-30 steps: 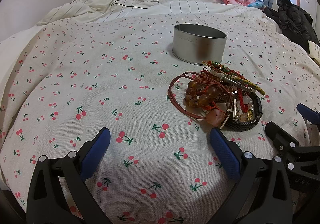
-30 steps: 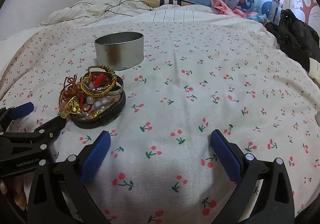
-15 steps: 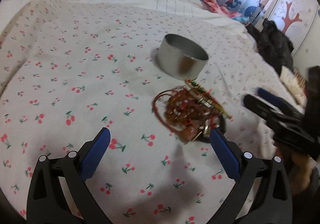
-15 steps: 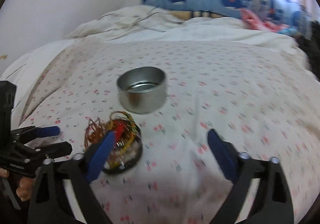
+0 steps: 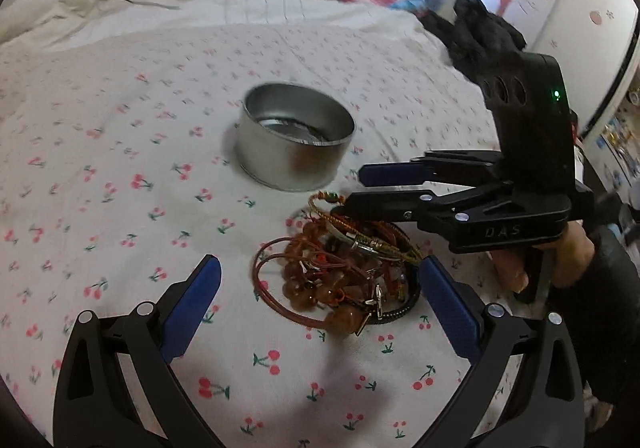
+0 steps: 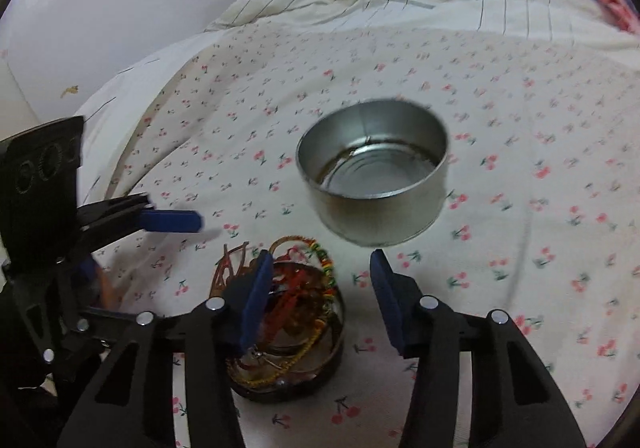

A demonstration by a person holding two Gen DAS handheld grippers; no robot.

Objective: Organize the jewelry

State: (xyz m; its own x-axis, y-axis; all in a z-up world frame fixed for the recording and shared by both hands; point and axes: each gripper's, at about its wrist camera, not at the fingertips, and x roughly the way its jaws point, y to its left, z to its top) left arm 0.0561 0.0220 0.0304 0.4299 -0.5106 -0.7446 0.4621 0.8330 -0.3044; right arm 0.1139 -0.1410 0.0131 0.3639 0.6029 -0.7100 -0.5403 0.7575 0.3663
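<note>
I have both grippers over the bed (image 5: 100,152) with the white cherry-print sheet. The tangled pile of bracelets (image 5: 340,268) (amber beads, red cords, a black band) lies on the sheet just in front of the round, open silver metal tin (image 5: 296,140), apart from it. Left gripper (image 5: 320,300): jaws wide apart, nothing between them, pile just ahead. Right gripper (image 6: 318,288) comes in from the right side, jaws closing, about half open; its left pad sits over the top of the pile, a braided multicolour bracelet (image 6: 320,268) in the gap. I can't tell if the pads touch it. Tin looks empty.
</note>
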